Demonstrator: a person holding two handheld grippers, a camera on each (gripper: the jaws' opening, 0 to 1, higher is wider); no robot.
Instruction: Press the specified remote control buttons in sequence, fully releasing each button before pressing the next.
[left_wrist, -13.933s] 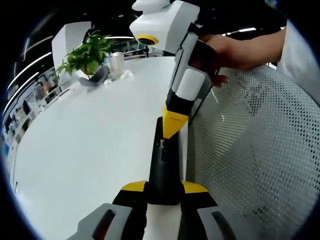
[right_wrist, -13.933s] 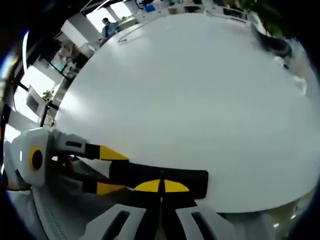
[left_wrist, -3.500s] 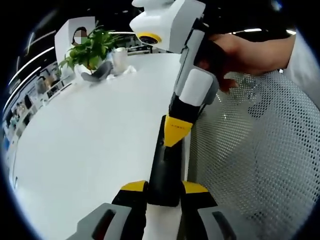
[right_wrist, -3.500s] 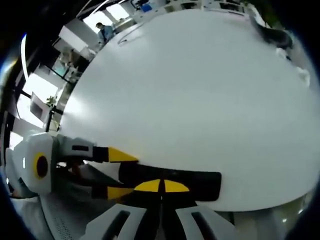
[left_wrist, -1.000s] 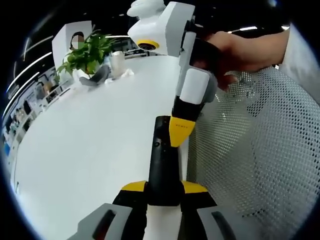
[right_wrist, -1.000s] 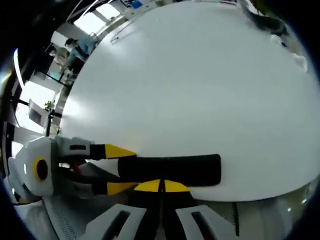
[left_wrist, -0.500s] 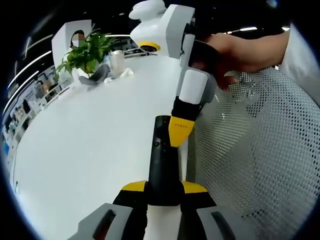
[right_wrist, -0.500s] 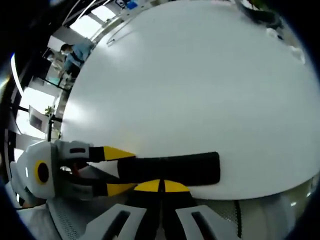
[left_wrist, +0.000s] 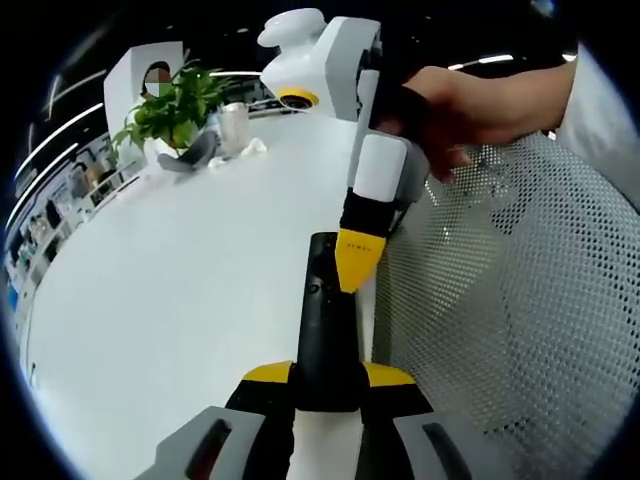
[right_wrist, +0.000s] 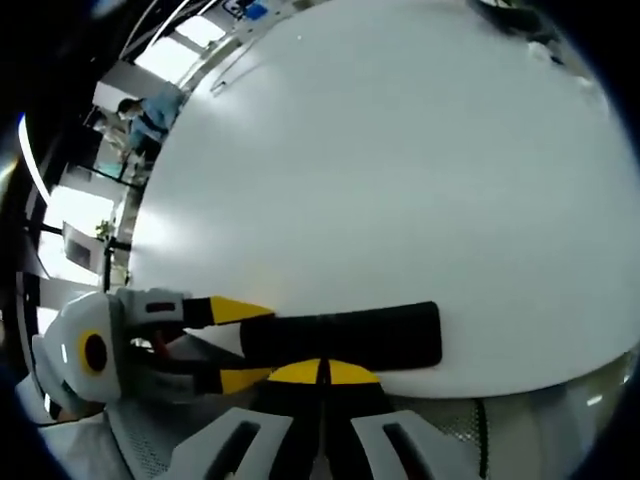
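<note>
- Standing at the far left of the left gripper view: a potted plant (left_wrist: 172, 105), with a pale cup (left_wrist: 234, 128) and crumpled paper (left_wrist: 252, 149) just to its right on the white table (left_wrist: 170, 290).
- Lying along the table's near right edge: the black remote control (left_wrist: 328, 320), long axis pointing away from the camera, small buttons showing on its top face.
- Clamping the near end of the remote from both sides: the left gripper (left_wrist: 328, 376), yellow-tipped jaws closed against it.
- Coming down from above in the same view: the right gripper (left_wrist: 358, 262), yellow tip together and sitting at the far part of the remote; touching or just above, hard to say from this angle.
- Gripping that gripper's handle at upper right: a hand (left_wrist: 470, 105).
- Spreading to the right of the table: a white mesh surface (left_wrist: 510, 320).
- In the right gripper view, entering from the left: the left gripper (right_wrist: 232, 345), jaws holding the left end of the remote control (right_wrist: 340, 335), which is lying crosswise along the near edge of the table (right_wrist: 380, 170).
- Rising at bottom centre: the right gripper (right_wrist: 322, 372), jaws pressed together just near of the remote.
- Standing far off at upper left: a person (right_wrist: 140, 125).
</note>
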